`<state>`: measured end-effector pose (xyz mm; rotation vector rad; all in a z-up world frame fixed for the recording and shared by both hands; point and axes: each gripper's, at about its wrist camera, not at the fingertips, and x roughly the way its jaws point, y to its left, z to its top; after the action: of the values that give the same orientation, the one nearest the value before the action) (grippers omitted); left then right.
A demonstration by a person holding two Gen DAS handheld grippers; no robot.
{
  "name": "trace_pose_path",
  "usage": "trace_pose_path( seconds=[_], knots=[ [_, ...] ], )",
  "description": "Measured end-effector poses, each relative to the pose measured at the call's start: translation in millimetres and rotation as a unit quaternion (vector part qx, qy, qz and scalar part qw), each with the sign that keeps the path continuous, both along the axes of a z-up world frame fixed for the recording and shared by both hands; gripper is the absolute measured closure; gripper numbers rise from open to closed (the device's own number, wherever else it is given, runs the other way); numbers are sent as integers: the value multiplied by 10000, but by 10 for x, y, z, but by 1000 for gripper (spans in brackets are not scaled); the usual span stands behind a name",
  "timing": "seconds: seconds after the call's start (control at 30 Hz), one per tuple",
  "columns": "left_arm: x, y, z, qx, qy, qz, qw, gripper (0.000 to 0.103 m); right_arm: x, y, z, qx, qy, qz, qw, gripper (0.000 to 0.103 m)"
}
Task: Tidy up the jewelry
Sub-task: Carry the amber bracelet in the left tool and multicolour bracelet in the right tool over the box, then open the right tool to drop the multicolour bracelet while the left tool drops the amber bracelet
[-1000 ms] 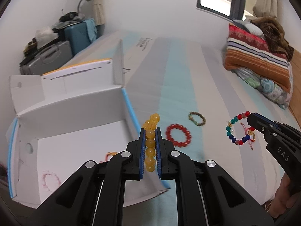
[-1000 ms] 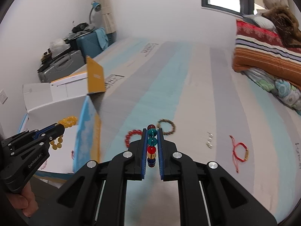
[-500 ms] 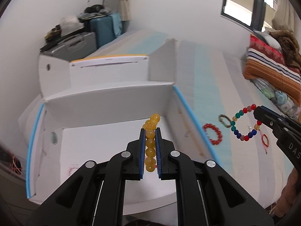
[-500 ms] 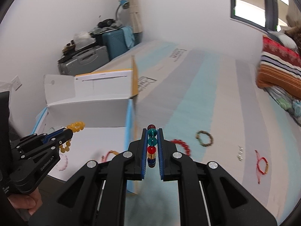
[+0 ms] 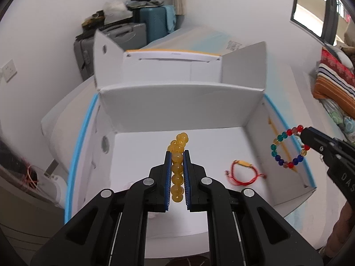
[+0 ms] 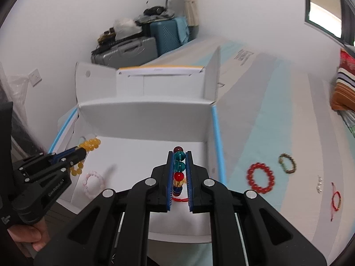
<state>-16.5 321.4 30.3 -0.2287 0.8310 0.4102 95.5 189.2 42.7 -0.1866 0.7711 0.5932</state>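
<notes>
My left gripper (image 5: 177,155) is shut on a yellow bead bracelet (image 5: 178,146) and holds it above the floor of the open white box (image 5: 177,104). My right gripper (image 6: 179,155) is shut on a multicolour bead bracelet (image 6: 178,166), also over the box (image 6: 144,113). In the left wrist view the multicolour bracelet (image 5: 286,148) hangs from the right gripper near the box's right wall. A red cord bracelet (image 5: 243,173) lies on the box floor. A pink bead bracelet (image 6: 93,184) lies in the box at the left.
On the striped bed right of the box lie a red bead bracelet (image 6: 260,180), a green-brown bracelet (image 6: 288,163), small earrings (image 6: 319,185) and a red cord bracelet (image 6: 336,201). Suitcases (image 6: 133,48) stand behind the box. Folded blankets (image 5: 335,88) lie at the far right.
Both grippers have moved left from above the bed to above the inside of the box, each still holding its bracelet.
</notes>
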Motion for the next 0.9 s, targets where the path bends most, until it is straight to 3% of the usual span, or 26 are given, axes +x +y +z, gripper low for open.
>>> trace_pose_path(
  seconds=[0.23, 0.53, 0.7, 0.77, 0.87, 0.9],
  knots=[
    [-25, 179, -212, -112, 360, 124, 9992, 94, 50, 231, -244, -265, 346, 97, 9990, 94],
    [14, 205, -363, -157, 525, 121, 9984, 94, 125, 343, -520, -599, 737, 47, 9955, 94],
    [25, 169, -384, 28, 559, 263, 9981, 90, 128, 330, -569, -599, 807, 21, 9949, 87],
    [10, 131, -364, 59, 524, 247, 9983, 77, 108, 305, -548, -509, 791, 55, 9956, 69],
    [-29, 93, -300, 177, 389, 319, 9986, 55, 55, 262, -459, -351, 662, 92, 9971, 56],
    [-41, 84, -274, 212, 337, 345, 9986, 53, 30, 230, -413, -276, 612, 100, 9977, 54]
  ],
)
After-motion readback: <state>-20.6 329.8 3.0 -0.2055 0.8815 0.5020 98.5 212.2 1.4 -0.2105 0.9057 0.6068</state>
